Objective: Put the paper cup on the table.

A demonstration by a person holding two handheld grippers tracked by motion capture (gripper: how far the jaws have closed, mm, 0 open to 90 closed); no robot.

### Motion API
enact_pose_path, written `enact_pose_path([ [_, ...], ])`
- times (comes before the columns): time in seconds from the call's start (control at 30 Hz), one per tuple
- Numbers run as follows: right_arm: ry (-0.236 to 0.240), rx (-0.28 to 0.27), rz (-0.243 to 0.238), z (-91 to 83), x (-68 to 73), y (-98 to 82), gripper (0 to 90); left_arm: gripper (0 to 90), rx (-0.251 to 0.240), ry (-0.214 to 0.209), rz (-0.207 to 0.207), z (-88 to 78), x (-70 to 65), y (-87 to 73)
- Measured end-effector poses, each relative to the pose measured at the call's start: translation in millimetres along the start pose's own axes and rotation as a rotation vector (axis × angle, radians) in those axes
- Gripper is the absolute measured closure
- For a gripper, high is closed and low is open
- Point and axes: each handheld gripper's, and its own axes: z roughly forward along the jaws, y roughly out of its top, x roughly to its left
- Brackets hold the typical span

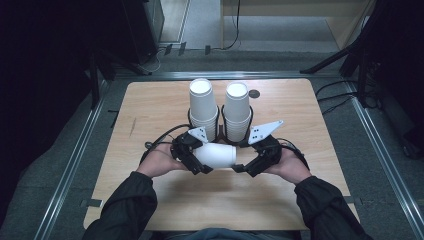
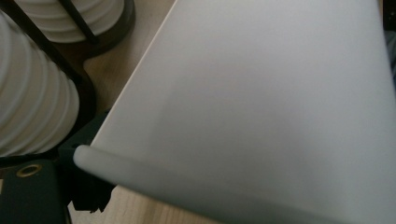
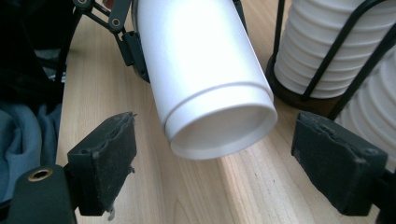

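White paper is what the left gripper (image 1: 199,162) has hold of: a single cup (image 1: 216,155) lying on its side above the wooden table (image 1: 150,107), its rim end caught in that gripper and its base pointing across at the right gripper (image 1: 247,167). In the left gripper view the cup wall (image 2: 261,107) sits hard against the camera with the rolled rim (image 2: 107,163) low at the near edge, so the clamp is at the mouth end. In the right gripper view the cup base (image 3: 219,126) hangs just ahead of, and between, the two black pads (image 3: 105,158), which stand wide apart and touch nothing; this gripper is released.

Just beyond both grippers stand two stacks of cups (image 1: 202,107) in a black wire holder (image 1: 220,131).

The risks, as I judge them: thin paper gripped at the rim can buckle or crease if the left jaws squeeze harder. If the right jaws close off-centre on the tapered base, the cup could twist or slip out. A swing forward could knock the near stacks, which stand close behind the held cup.
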Motion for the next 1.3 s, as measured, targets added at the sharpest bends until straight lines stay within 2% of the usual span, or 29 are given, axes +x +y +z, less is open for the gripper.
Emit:
enact_pose_path([
  [0.07,0.006,0.024,-0.011,6.1,0.3,0.9,14.4,9.0,0.014,0.008,0.007,1.8,-2.3,1.4],
  [0.2,0.009,0.034,-0.022,12.5,0.1,1.8,14.5,9.0,0.04,0.014,0.03,6.0,-5.5,4.5],
  [0.43,0.022,0.099,-0.048,27.0,4.3,1.8,14.5,9.0,0.092,0.03,0.065,16.1,-14.1,10.0],
  [0.5,0.028,0.107,-0.051,30.5,5.6,2.1,14.6,9.0,0.089,0.007,0.059,16.2,-15.1,12.1],
  [0.57,0.03,0.116,-0.06,34.2,6.8,2.5,15.1,9.0,0.082,0.003,0.053,16.1,-16.5,14.5],
  [0.77,0.036,0.158,-0.074,42.0,9.1,2.3,18.9,9.0,0.113,0.037,0.084,20.4,-21.1,16.7],
  [0.8,0.039,0.161,-0.076,42.3,9.8,2.1,21.5,9.0,0.115,0.036,0.082,20.5,-21.4,16.9],
  [1.0,0.044,0.168,-0.088,43.3,11.0,1.7,22.4,8.3,0.12,0.042,0.084,21.5,-24.1,16.7],
  [1.1,0.045,0.173,-0.093,42.5,13.0,1.5,22.8,7.4,0.103,0.04,0.088,20.1,-24.1,15.3],
  [1.2,0.045,0.154,-0.092,40.1,12.1,2.6,22.7,5.8,0.076,0.044,0.083,15.8,-22.9,16.1],
  [1.27,0.043,0.128,-0.092,36.8,9.8,3.5,22.7,3.4,0.043,0.048,0.057,12.1,-21.8,16.5],
  [1.3,0.034,0.124,-0.083,33.6,9.2,3.9,22.7,1.1,0.012,0.044,0.036,8.0,-20.0,15.9],
])
